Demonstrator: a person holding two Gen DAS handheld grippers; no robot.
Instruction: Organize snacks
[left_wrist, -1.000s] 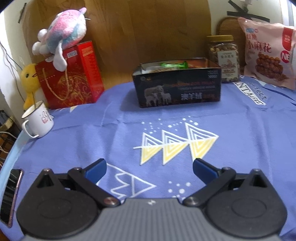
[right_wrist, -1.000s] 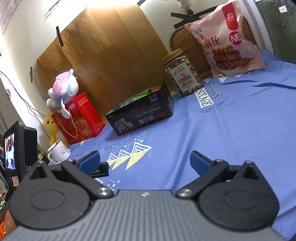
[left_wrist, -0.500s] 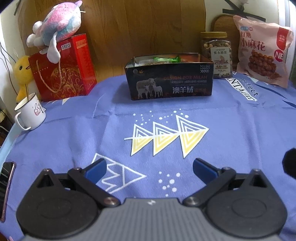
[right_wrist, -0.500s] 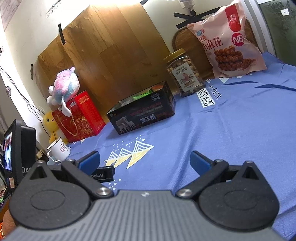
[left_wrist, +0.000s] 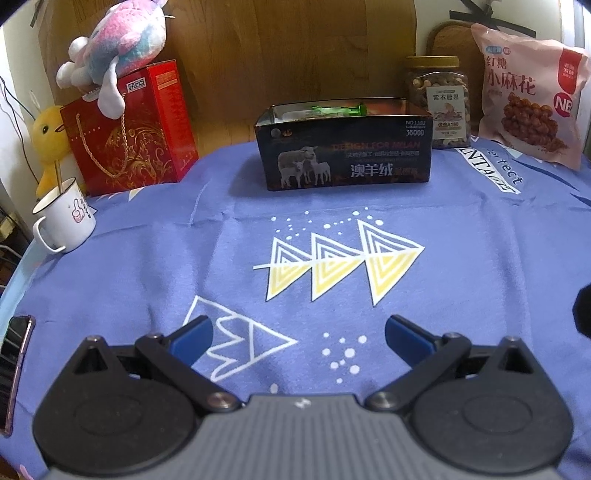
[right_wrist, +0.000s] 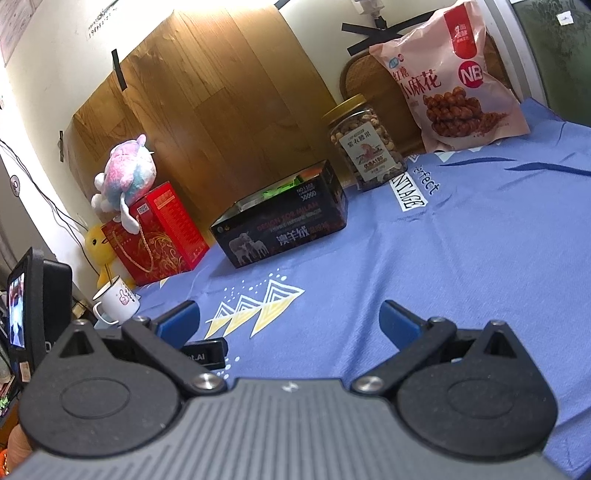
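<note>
A black open box (left_wrist: 347, 147) (right_wrist: 280, 225) printed with sheep stands at the back of the blue cloth, with green and pale packets showing inside. To its right stand a clear nut jar (left_wrist: 439, 103) (right_wrist: 365, 142) with a gold lid and a pink snack bag (left_wrist: 532, 96) (right_wrist: 450, 81) leaning on the wall. My left gripper (left_wrist: 297, 334) hangs open over the cloth, well short of the box, holding nothing. My right gripper (right_wrist: 288, 319) is open too and empty, low over the cloth to the right of the left one.
A red gift bag (left_wrist: 129, 129) with a plush toy (left_wrist: 114, 62) on top stands back left, beside a yellow duck toy (left_wrist: 48, 144) and a white mug (left_wrist: 64, 219). A phone (left_wrist: 14, 354) lies at the cloth's left edge. The other gripper's body (right_wrist: 29, 317) shows at left.
The left gripper has swung rightward and tilted, so the box now sits centred ahead. The right gripper has drifted slightly back and up. Both jaws stay open.
</note>
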